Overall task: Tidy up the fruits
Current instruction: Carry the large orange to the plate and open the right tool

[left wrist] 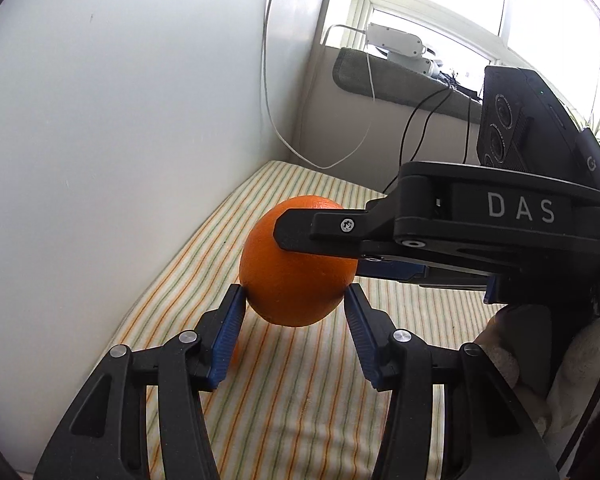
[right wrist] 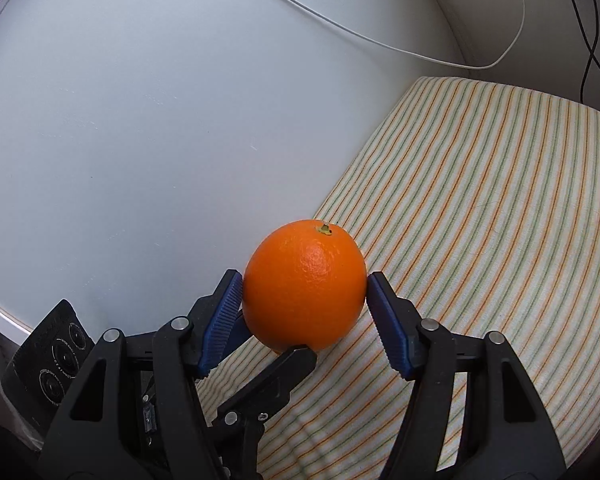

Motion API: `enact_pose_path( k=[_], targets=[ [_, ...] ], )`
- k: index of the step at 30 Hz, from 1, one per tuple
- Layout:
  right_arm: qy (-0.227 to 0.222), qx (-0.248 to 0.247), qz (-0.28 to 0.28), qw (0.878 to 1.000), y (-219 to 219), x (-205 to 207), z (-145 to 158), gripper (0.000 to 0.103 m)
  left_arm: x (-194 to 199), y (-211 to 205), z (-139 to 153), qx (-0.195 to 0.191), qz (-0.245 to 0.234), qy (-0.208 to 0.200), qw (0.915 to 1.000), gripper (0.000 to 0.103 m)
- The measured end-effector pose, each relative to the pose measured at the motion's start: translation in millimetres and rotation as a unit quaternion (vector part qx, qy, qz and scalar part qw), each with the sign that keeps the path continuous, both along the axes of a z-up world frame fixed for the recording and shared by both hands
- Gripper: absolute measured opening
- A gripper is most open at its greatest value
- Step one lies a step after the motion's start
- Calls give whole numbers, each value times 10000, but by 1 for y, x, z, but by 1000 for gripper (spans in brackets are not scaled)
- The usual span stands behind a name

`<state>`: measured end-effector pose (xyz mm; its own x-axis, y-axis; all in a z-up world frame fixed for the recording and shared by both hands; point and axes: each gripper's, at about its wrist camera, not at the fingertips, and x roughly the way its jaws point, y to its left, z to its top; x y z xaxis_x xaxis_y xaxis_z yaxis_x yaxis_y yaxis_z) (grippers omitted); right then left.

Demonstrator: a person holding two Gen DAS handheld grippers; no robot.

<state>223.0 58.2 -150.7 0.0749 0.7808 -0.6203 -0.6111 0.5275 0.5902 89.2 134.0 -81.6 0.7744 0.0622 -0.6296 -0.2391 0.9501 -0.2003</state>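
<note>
One orange (left wrist: 296, 280) (right wrist: 304, 284) hangs a little above the striped cloth (left wrist: 300, 400), with two grippers on it at once. In the left wrist view my left gripper (left wrist: 294, 294) is shut on its lower half, both blue pads (left wrist: 230, 320) pressed to its sides. One black finger (left wrist: 308, 236) of the right gripper reaches in from the right across the fruit's upper side. In the right wrist view my right gripper (right wrist: 304, 292) is shut on the orange at mid height, stem end up. A black finger (right wrist: 284, 368) of the left gripper touches it from below.
A white wall panel (left wrist: 120, 120) stands close on the left of the cloth (right wrist: 480, 220). White (left wrist: 268, 100) and black cables (left wrist: 412, 120) hang in the corner. A grey mat with a white device (left wrist: 396, 40) lies on the window sill. A person's hand (left wrist: 508, 356) holds the right gripper.
</note>
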Motion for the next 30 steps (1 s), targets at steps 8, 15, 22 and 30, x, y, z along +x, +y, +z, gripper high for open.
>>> enact_pose_path(
  k=[8,15,22,30],
  targets=[
    [-191,16,-536,9984,-77,-4,37,67,10,-56,20,-8,-581,-185,9981,50],
    [-293,55,-1106,9934,-162,-2,69,67,22,-117,34,-3,-1180,-306,9925,50],
    [-353,72,-1669,9853,-229,-16,97,67,29,-178,42,-36,-1797,-333,9832,50],
    [-391,114,-2305,9722,-318,-25,105,66,38,-250,50,-122,-2497,-344,9676,50]
  ],
)
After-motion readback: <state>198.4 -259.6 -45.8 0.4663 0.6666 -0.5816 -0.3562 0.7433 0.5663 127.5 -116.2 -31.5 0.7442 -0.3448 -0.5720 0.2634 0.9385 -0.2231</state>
